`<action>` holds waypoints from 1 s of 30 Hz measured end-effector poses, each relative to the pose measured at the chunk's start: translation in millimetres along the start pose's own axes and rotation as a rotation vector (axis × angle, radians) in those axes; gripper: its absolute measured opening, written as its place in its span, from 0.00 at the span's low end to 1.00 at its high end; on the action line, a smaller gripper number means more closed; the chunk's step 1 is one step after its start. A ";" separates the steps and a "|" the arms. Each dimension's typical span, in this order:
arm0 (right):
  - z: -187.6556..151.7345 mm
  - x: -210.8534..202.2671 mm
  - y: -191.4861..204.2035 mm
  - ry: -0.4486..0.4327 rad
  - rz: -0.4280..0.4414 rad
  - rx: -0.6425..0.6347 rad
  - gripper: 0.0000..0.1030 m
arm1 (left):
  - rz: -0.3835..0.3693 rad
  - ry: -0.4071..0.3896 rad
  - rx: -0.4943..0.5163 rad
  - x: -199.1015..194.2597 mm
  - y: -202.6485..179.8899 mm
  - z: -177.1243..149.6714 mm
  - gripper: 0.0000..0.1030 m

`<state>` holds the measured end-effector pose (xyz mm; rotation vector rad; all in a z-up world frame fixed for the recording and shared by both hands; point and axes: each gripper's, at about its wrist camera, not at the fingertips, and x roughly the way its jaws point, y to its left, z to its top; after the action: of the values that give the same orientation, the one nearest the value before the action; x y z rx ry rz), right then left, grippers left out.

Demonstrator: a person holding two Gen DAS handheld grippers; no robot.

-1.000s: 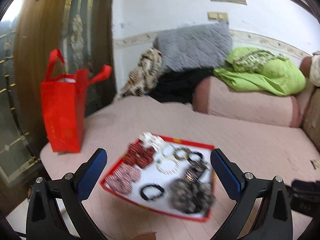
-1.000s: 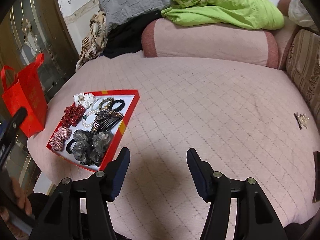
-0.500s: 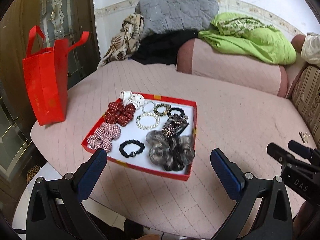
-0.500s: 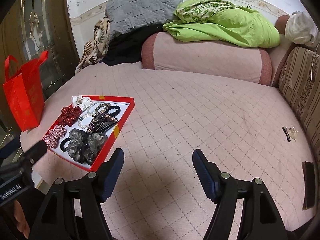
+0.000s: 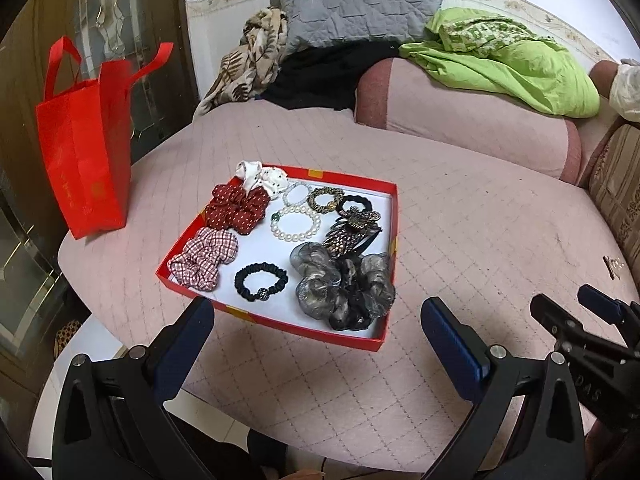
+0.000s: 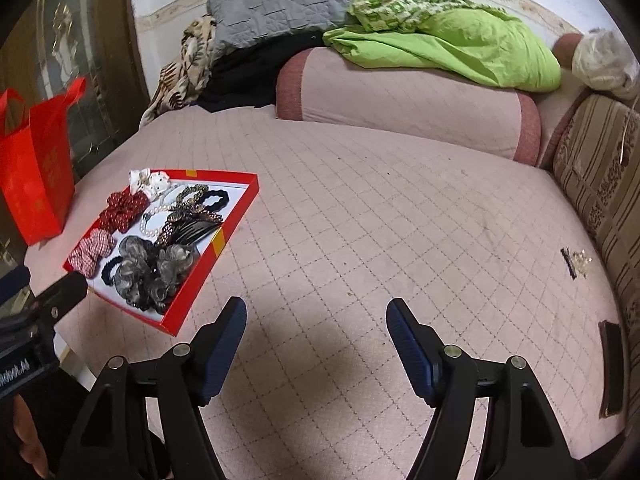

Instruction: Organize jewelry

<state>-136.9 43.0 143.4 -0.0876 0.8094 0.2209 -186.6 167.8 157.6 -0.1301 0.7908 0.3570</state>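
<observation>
One red tray [image 5: 390, 240] sits on the pink quilted bed [image 5: 480, 220], near its left edge, beside one red bag [image 5: 84, 160]. In the tray lie four fabric scrunchies: white [image 5: 262, 174], red dotted [image 5: 238, 208], checked [image 5: 204, 258] and grey [image 5: 344, 286]. With them lie two pearl bracelets [image 5: 296, 222], three elastic hair ties, among them a black hair tie [image 5: 261, 282], and a beaded hair clip [image 5: 352, 230]. Both tongs, left [image 5: 316, 344] and right [image 6: 316, 338], hang apart and empty in front of the tray.

Soft, even indoor light, sharp focus, heavy fisheye bending with dark vignetted corners; faint shadows fall beneath each tool.
</observation>
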 end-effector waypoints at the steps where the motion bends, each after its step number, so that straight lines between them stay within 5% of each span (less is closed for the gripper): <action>1: -1.4 -0.2 2.7 0.000 -0.006 -0.009 0.77 | -0.001 0.005 -0.005 1.6 1.7 -0.7 1.00; 30: -12.0 5.1 20.8 0.048 -0.062 -0.066 0.79 | -0.021 0.102 -0.023 18.8 7.3 -14.7 1.00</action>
<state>-146.8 62.1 131.6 -0.1804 0.8461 0.1872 -187.0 176.0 134.0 -0.1790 0.8857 0.3418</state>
